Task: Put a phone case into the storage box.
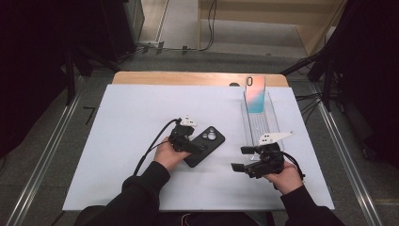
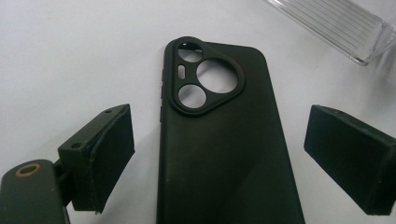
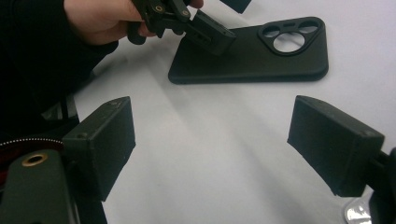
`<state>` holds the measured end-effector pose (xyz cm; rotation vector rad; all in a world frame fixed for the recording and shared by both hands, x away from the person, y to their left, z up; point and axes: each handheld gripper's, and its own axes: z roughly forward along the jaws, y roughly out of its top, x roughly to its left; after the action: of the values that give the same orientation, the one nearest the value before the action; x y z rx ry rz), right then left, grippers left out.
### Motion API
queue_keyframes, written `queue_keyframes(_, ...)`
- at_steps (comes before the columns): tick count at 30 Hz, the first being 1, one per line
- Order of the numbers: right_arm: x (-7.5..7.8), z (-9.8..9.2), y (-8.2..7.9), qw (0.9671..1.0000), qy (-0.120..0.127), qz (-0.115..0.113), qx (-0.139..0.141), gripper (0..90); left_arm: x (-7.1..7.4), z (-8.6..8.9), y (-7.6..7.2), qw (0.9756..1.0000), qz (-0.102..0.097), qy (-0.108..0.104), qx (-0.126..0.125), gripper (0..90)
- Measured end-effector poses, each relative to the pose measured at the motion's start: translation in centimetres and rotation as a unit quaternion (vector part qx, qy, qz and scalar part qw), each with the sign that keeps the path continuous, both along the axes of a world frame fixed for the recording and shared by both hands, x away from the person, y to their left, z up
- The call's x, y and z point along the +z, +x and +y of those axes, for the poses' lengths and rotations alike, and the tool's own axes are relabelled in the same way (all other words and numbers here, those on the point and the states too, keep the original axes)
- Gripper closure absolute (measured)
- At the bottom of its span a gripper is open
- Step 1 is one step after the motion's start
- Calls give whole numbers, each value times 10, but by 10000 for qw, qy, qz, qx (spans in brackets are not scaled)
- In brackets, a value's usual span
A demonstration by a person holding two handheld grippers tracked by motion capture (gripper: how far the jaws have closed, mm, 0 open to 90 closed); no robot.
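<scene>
The left claw (image 2: pixel 219 154) straddles the black phone case (image 2: pixel 224 154) wide open, gripping nothing; the right claw (image 3: pixel 212 149) gapes empty over the worktop (image 3: pixel 210 140).

Both forearms are covered by long black sleeves (image 1: pixel 141 188) that end at the wrists, leaving the hands bare. The left gripper (image 1: pixel 200 146) is matte black, with a black cable (image 1: pixel 153 143) looping from its rear and a small pale plate on top. The right gripper (image 1: pixel 240 158) is likewise black and carries a light grey three-cornered plate (image 1: pixel 275 137). In the gripper views the jaws end in blocky black pads (image 3: pixel 105 140), with a brass-ringed screw hole (image 3: pixel 34 160) beside them.
</scene>
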<state>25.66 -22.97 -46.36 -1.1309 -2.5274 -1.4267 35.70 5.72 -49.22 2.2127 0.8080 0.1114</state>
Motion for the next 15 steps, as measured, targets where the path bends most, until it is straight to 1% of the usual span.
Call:
queue_keyframes(3,0,0,0,10000,9,-2,-8,131,-3,-1,0,10000,10,55,-20,91)
queue_keyframes(5,-1,0,0,10000,11,6,-13,131,-6,-1,-1,10000,12,73,-3,91)
queue_keyframes(6,-1,0,0,10000,17,17,-12,131,-8,-1,-1,10000,27,37,27,92)
queue_keyframes(8,-2,-1,1,10000,55,38,-15,131,-11,-1,-2,10000,22,80,49,91)
queue_keyframes(11,-2,-1,1,10000,49,56,-21,131,-15,-3,-5,9999,28,168,-32,91)
queue_keyframes(12,-2,-1,1,10000,44,56,-22,131,-16,-3,-6,9996,-60,252,-81,85)
queue_keyframes(13,-3,-2,1,10000,54,59,-24,131,-16,-5,-7,9995,-123,290,-100,83)
queue_keyframes(15,-3,-2,2,10000,57,51,-28,131,-17,-5,-8,9994,-164,295,-95,81)
